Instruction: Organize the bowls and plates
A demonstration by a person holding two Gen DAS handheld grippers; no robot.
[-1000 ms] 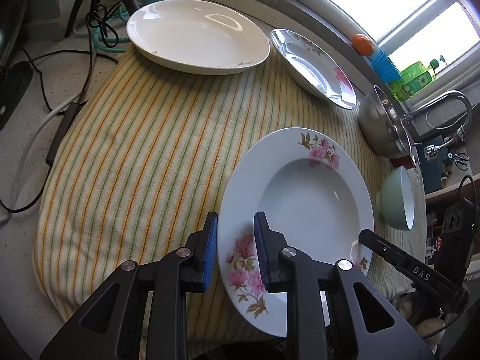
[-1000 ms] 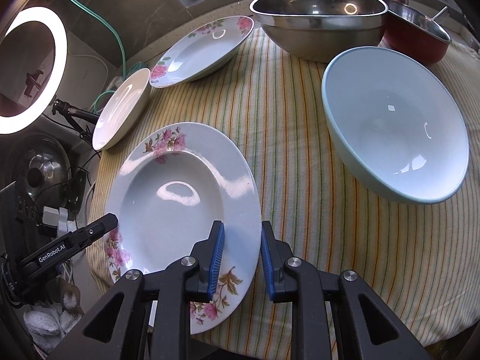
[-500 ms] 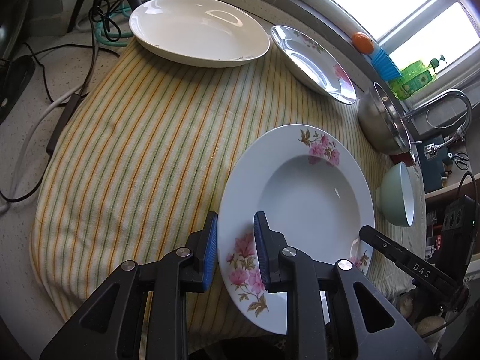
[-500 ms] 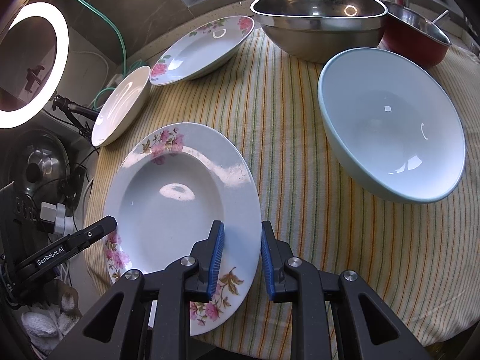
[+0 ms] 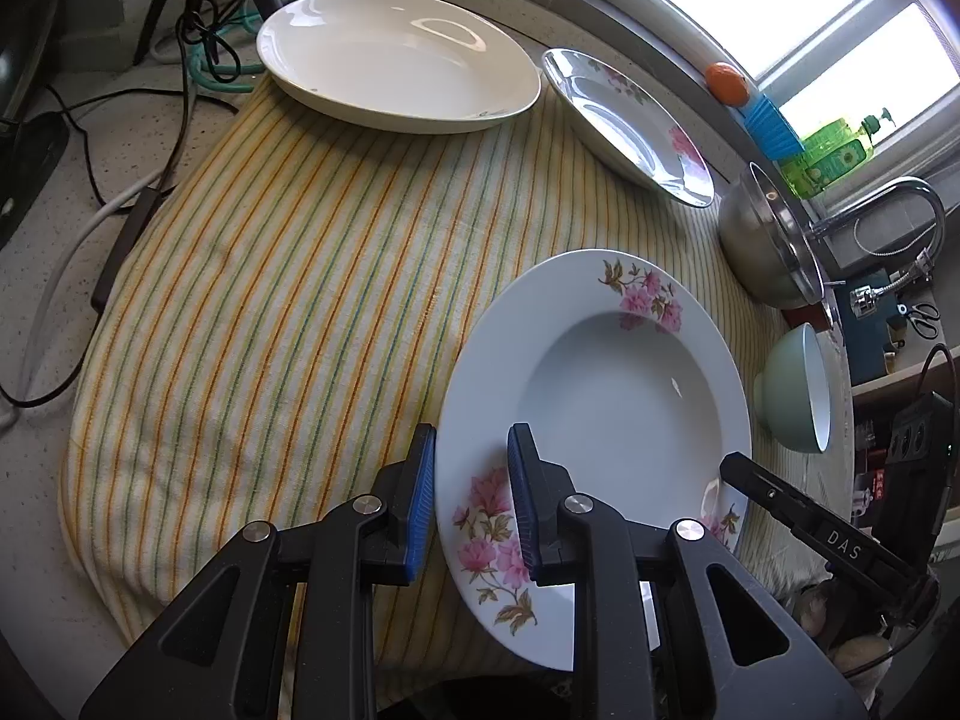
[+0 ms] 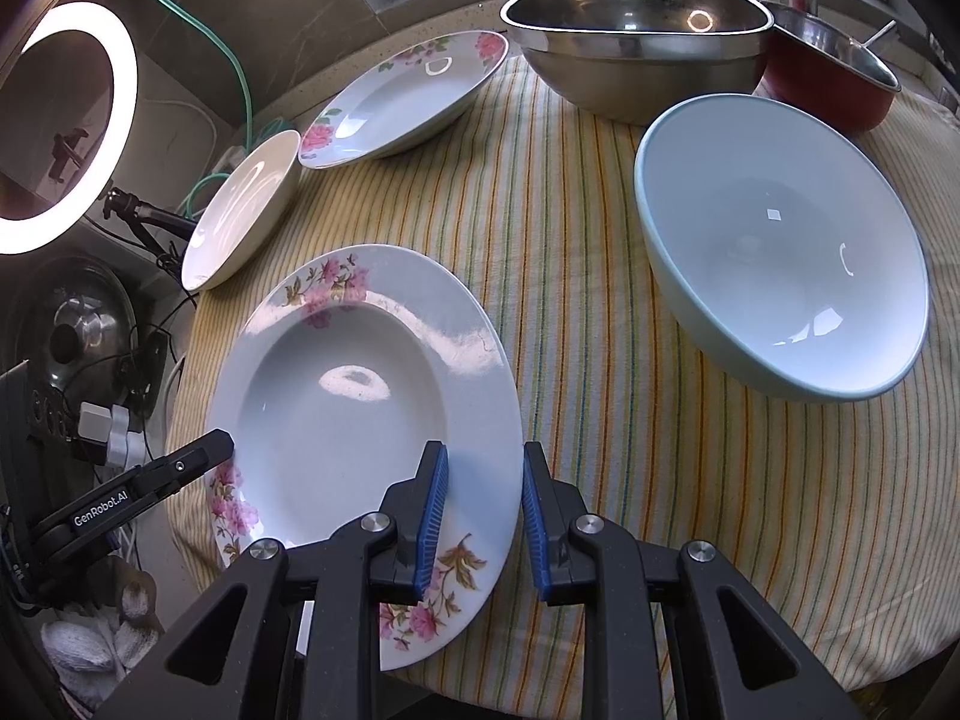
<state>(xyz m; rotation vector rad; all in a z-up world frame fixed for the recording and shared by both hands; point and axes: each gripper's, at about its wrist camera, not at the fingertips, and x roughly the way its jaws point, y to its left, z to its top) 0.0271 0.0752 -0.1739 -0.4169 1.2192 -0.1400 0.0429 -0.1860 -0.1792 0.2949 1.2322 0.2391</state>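
Observation:
A deep white plate with pink flowers [image 5: 612,396] [image 6: 342,414] sits at the near edge of the striped cloth [image 5: 270,300]. My left gripper [image 5: 471,438] is shut on its left rim, one blue pad above the rim and one below. My right gripper [image 6: 483,456] is shut on the opposite rim in the same way. A second flowered plate [image 5: 630,120] [image 6: 408,102] and a plain cream plate [image 5: 396,60] [image 6: 243,210] lie at the far side. A pale blue bowl [image 6: 780,276] [image 5: 798,396] stands to the right.
A steel mixing bowl [image 6: 636,54] and a red pot [image 6: 840,90] stand at the back by the tap [image 5: 888,204]. Cables [image 5: 90,120] and a lit ring light [image 6: 72,126] are off the cloth's left side. The held plate overhangs the counter's near edge.

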